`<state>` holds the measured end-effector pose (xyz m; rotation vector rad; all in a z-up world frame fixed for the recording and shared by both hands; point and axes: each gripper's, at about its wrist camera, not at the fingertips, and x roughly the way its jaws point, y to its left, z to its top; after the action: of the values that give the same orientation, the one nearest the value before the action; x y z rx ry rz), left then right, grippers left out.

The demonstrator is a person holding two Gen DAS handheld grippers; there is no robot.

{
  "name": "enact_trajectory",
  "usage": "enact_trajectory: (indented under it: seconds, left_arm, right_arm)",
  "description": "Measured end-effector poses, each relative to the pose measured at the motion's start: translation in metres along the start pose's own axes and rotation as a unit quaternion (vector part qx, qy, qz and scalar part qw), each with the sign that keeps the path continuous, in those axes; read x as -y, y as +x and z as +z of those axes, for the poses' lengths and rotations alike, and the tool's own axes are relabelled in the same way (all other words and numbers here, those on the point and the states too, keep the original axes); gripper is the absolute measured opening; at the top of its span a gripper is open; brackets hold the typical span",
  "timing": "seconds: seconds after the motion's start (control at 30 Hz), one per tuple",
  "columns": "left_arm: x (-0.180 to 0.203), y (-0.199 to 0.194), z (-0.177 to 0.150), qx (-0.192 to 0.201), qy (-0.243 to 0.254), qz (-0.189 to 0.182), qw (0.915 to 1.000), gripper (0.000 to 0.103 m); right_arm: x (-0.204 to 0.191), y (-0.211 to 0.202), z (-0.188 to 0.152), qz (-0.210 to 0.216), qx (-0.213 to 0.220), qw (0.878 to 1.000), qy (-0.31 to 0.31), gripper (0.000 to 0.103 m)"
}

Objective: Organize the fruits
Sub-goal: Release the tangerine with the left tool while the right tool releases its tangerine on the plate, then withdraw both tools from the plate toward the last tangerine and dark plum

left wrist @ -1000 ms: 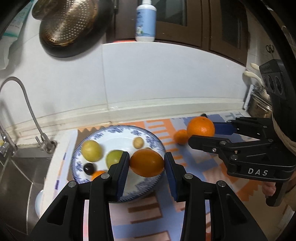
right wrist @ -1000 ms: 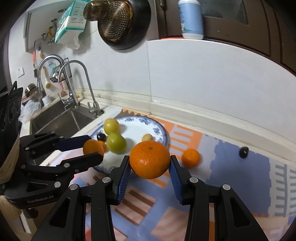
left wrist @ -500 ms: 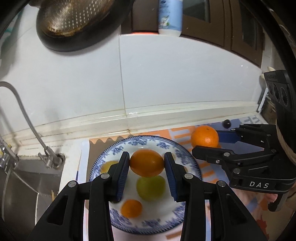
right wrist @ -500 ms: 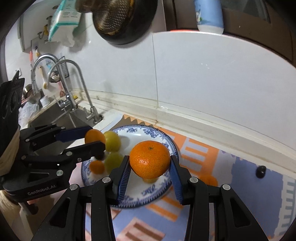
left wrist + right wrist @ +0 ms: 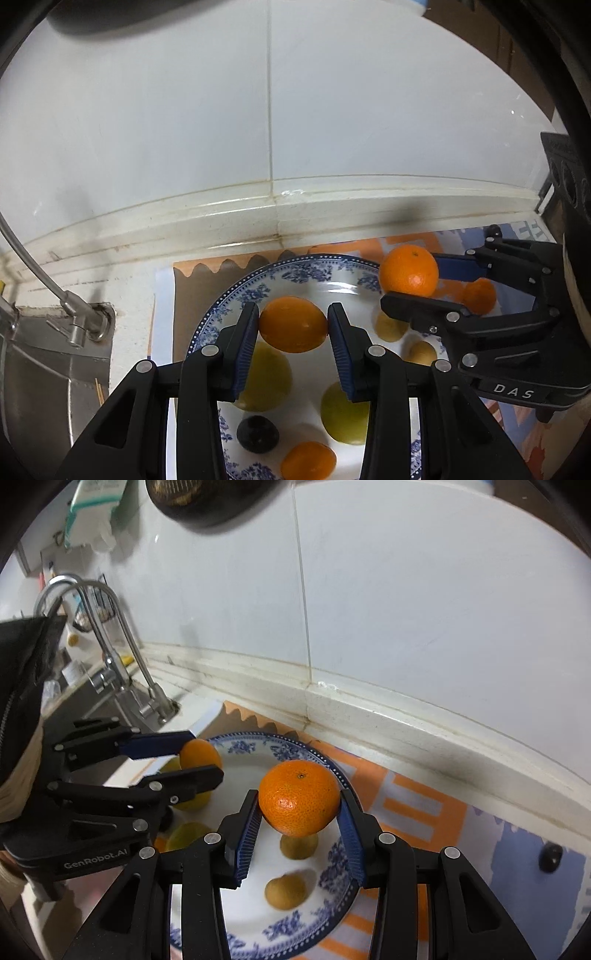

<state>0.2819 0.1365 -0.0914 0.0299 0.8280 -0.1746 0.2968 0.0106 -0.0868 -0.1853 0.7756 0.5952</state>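
Observation:
A blue-and-white plate [image 5: 295,267] [image 5: 310,755] lies on the patterned mat. On it are two green fruits [image 5: 341,421], a dark plum [image 5: 257,432], a small orange [image 5: 308,459] and two small tan fruits [image 5: 285,890]. My left gripper [image 5: 293,325] is shut on an orange [image 5: 293,324] above the plate's far side; it also shows in the right wrist view [image 5: 195,755]. My right gripper [image 5: 298,806] is shut on a bigger orange [image 5: 298,796] above the plate's right part; it also shows in the left wrist view [image 5: 408,271].
A small orange [image 5: 479,295] and a dark plum [image 5: 550,856] lie on the mat [image 5: 410,805] right of the plate. A steel sink [image 5: 40,373] and tap [image 5: 110,657] are at the left. The white tiled wall [image 5: 269,129] stands close behind the plate.
Both grippers have moved forward toward the wall with their oranges and now hang over the plate. The wall looms closer in both views.

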Motion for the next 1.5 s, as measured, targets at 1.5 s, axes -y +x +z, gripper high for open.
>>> enact_trajectory:
  seconds: [1.5]
  left_arm:
    - [0.133, -0.111, -0.034, 0.071, 0.011, -0.001, 0.9974, 0.077]
  right_arm:
    - [0.036, -0.192, -0.077, -0.172, 0.114, 0.978, 0.04, 0.066]
